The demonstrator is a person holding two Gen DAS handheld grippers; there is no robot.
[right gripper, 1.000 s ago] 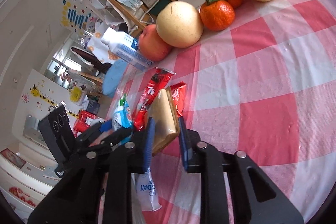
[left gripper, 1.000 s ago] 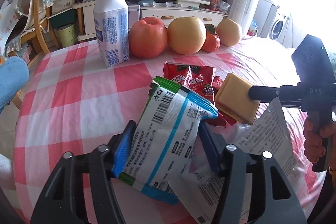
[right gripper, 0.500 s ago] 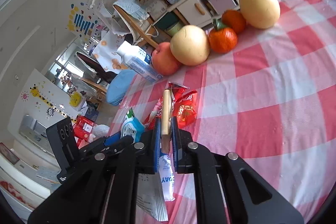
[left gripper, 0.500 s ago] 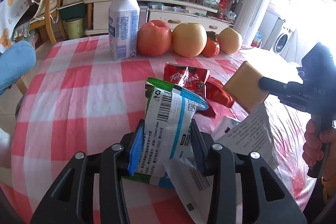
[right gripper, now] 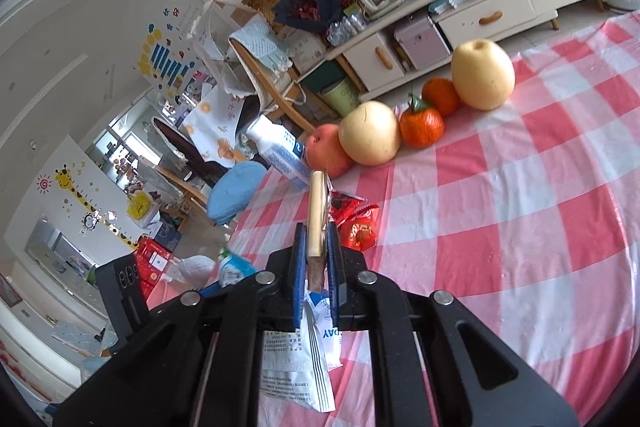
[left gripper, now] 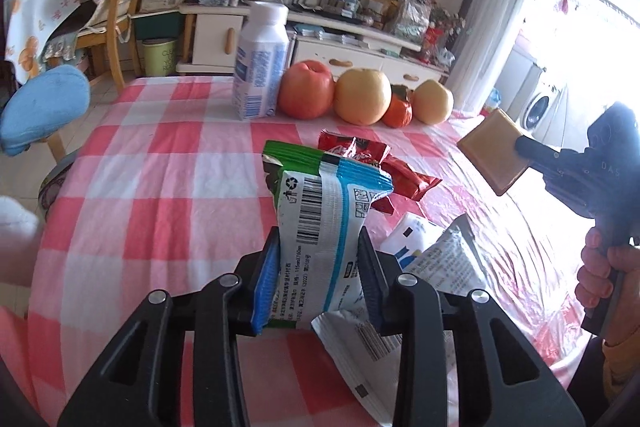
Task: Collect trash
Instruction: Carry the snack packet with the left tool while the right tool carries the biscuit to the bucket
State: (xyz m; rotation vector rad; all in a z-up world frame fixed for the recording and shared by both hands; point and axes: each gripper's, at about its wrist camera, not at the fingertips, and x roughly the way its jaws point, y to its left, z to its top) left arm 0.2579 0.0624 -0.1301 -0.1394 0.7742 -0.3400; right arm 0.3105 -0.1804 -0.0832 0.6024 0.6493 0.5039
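Pink-and-white checked cloth covers the bench [left gripper: 168,187], with a bottle [left gripper: 262,63] and a row of fruit [left gripper: 362,101] at its far side and a red wrapper [left gripper: 384,167] plus white packets [left gripper: 436,259] lying flat near the middle. Left tool [left gripper: 318,279] pinches a blue-green wrapper [left gripper: 324,227] between its blue pads, the wrapper's long axis standing upright, sealed end up, lifted off the cloth as far as one can tell. Right tool [right gripper: 316,267], gripped by a hand [left gripper: 604,279] low on its handle, is pressed onto a tan square pack [right gripper: 316,211] held edge-on and pointing forward, raised above the red wrapper.
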